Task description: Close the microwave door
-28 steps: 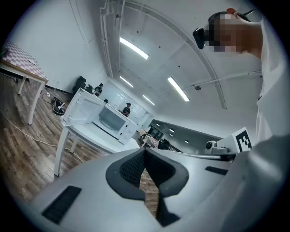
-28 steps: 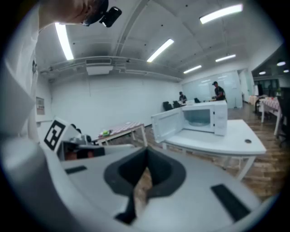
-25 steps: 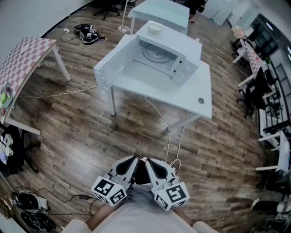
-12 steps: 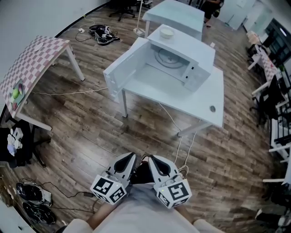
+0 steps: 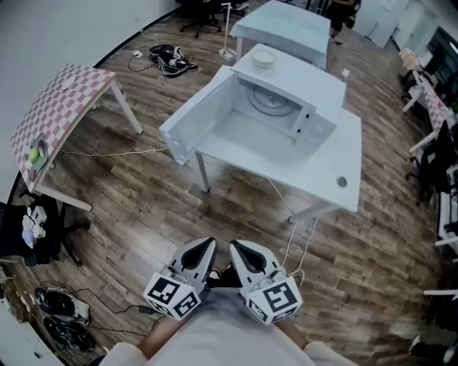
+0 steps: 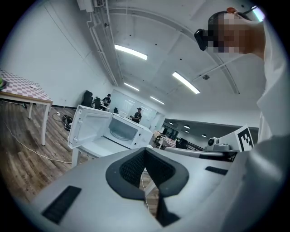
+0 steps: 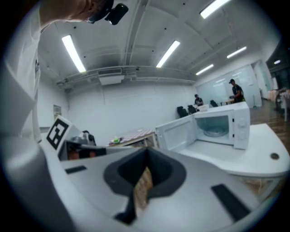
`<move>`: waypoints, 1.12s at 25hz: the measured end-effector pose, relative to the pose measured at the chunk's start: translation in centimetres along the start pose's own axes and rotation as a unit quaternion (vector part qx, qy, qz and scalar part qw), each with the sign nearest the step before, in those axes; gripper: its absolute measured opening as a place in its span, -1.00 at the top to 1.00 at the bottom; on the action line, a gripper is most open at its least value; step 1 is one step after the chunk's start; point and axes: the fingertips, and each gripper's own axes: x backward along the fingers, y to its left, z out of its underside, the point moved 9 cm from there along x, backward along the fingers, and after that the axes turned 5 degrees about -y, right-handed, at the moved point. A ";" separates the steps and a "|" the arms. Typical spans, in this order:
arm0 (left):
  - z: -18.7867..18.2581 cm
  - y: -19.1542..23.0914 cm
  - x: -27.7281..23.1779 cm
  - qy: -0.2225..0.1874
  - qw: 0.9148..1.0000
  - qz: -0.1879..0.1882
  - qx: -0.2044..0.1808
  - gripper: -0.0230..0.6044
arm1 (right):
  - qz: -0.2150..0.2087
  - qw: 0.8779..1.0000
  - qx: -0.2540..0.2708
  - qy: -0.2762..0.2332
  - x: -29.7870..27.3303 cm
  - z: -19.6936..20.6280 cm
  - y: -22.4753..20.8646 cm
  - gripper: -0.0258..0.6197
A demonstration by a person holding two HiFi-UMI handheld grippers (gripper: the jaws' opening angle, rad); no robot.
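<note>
— Closer than a second ago, isn't it?
— Yes, the microwave [image 5: 293, 107] and its white table [image 5: 336, 157] have slid lower and nearer in the head view, while both grippers have stayed tucked in by the person's body.
— Start with those.
— The left gripper [image 5: 208, 246] and the right gripper [image 5: 236, 249] sit side by side at the bottom of the head view, noses pointing forward over the wooden floor [image 5: 143, 214] and well apart from the table.
— And the jaws?
— In the left gripper view the left gripper [image 6: 145, 152] has its jaws together with nothing between them. Only a thin slit lower down shows the floor. The right gripper [image 7: 146, 152] looks the same, closed and empty.
— Where is the microwave?
— Ahead of both grippers, on the far left part of the white table. Its door [image 5: 193, 125] stands wide open, swung out to the left past the table edge, and a glass plate [image 5: 272, 104] shows inside.
— Anything on top?
— A small bowl [image 5: 263, 58]. To the left stands a checkered table [image 5: 61, 104], and behind the microwave there is a second white table [image 5: 283, 21].
</note>
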 end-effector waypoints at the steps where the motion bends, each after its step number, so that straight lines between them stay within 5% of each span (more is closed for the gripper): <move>1: 0.0 0.0 -0.5 0.001 1.000 -0.002 -0.003 0.87 | -0.004 1.000 0.000 -0.004 -0.1 0.0 -0.5 0.85; 8: -0.3 -0.2 -3.2 0.004 1.000 -0.019 -0.023 0.87 | -0.016 1.000 -0.009 -0.017 -0.8 -0.2 -3.5 0.85; 28: -1.9 3.1 -7.5 -0.012 0.999 -0.019 0.027 0.87 | -0.048 0.999 -0.003 0.006 -6.2 -2.3 -6.8 0.85</move>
